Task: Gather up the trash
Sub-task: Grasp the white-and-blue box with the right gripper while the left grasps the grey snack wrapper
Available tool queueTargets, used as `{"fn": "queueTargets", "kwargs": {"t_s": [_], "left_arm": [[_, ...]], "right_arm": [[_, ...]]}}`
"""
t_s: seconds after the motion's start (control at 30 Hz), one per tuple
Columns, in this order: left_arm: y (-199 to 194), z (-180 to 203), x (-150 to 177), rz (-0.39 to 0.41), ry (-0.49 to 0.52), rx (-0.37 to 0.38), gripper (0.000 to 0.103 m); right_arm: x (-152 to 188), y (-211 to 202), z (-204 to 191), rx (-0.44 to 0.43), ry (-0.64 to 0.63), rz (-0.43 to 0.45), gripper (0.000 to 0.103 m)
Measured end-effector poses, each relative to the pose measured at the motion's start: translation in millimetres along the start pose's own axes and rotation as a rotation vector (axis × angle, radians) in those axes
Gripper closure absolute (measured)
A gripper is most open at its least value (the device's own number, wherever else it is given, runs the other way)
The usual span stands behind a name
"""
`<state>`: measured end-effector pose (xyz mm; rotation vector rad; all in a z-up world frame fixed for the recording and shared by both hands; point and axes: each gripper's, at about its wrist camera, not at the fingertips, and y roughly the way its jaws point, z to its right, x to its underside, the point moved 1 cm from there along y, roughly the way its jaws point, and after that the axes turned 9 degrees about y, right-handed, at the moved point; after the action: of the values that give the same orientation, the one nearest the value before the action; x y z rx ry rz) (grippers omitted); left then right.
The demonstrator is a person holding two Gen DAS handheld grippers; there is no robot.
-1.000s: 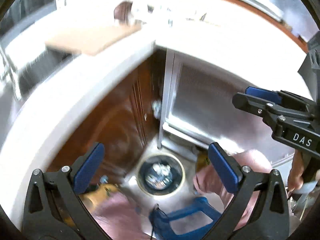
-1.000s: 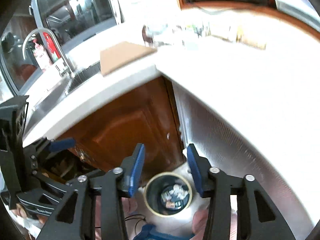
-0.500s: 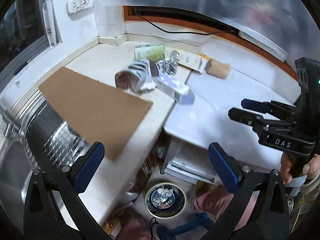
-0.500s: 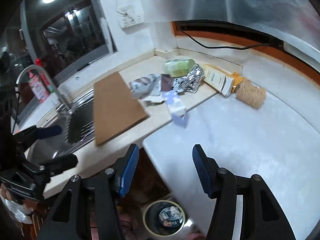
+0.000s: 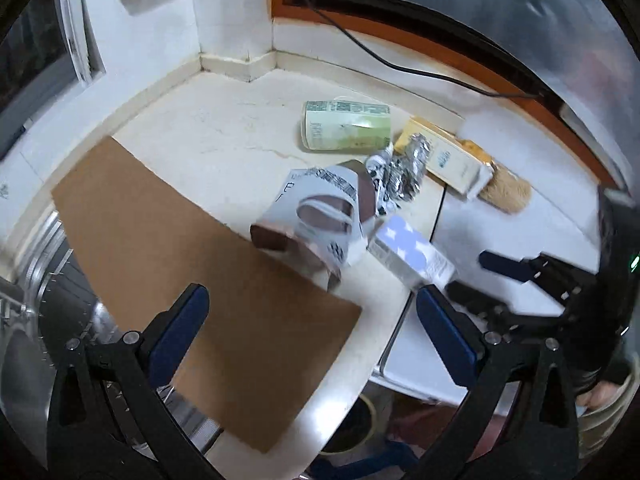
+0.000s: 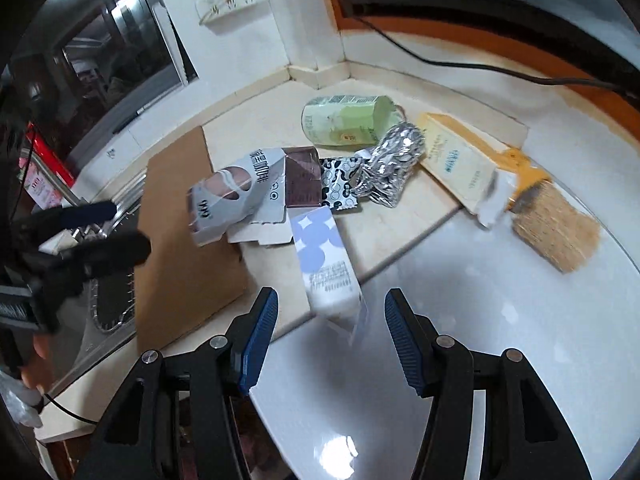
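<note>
Trash lies in a heap on the counter corner: a white and blue carton [image 6: 326, 264] [image 5: 410, 254] nearest the edge, a torn grey box [image 6: 236, 196] [image 5: 320, 216], crumpled foil [image 6: 394, 160] [image 5: 400, 172], a green cup [image 6: 346, 120] [image 5: 346, 124] on its side, a yellow and white box [image 6: 456, 160] [image 5: 448, 156]. My right gripper [image 6: 332, 336] is open and empty just in front of the carton. My left gripper [image 5: 312, 324] is open and empty above the brown board [image 5: 192, 272].
A brush [image 6: 556, 220] lies at the right on the white counter [image 6: 500, 340]. The brown board [image 6: 180, 240] partly covers the sink [image 5: 44, 280]. A trash bin [image 5: 352, 424] stands on the floor below the counter edge. A black cable [image 6: 460, 60] runs along the back wall.
Both grippers have risen from under the counter near the bin to above the counter and moved closer to the trash heap. Both stay open and empty.
</note>
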<state>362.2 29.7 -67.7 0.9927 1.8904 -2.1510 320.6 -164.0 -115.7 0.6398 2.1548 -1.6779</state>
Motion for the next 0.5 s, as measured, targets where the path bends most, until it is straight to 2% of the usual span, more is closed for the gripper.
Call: {"fn": "queueTargets", "kwargs": {"t_s": [0.2,0.3,0.4,0.5], "left_arm": [[29,-16,-15,-0.011,-0.069,0.084,0.001],[40,-16,-13,-0.018,-0.080,0.100,0.002],[53,-17,-13,-0.026,-0.093,0.109,0.007],[65,-21,-14,-0.028,-0.131,0.133,0.016]], "right_arm": [[-15,41,-6,0.009,-0.015,-0.031,0.046],[-19,53,-7,0.017,-0.022,-0.039,0.048],[-21,64,-8,0.024,-0.032,-0.040,0.059],[-20,67,-7,0.017,-0.032,-0.040,0.060]]}}
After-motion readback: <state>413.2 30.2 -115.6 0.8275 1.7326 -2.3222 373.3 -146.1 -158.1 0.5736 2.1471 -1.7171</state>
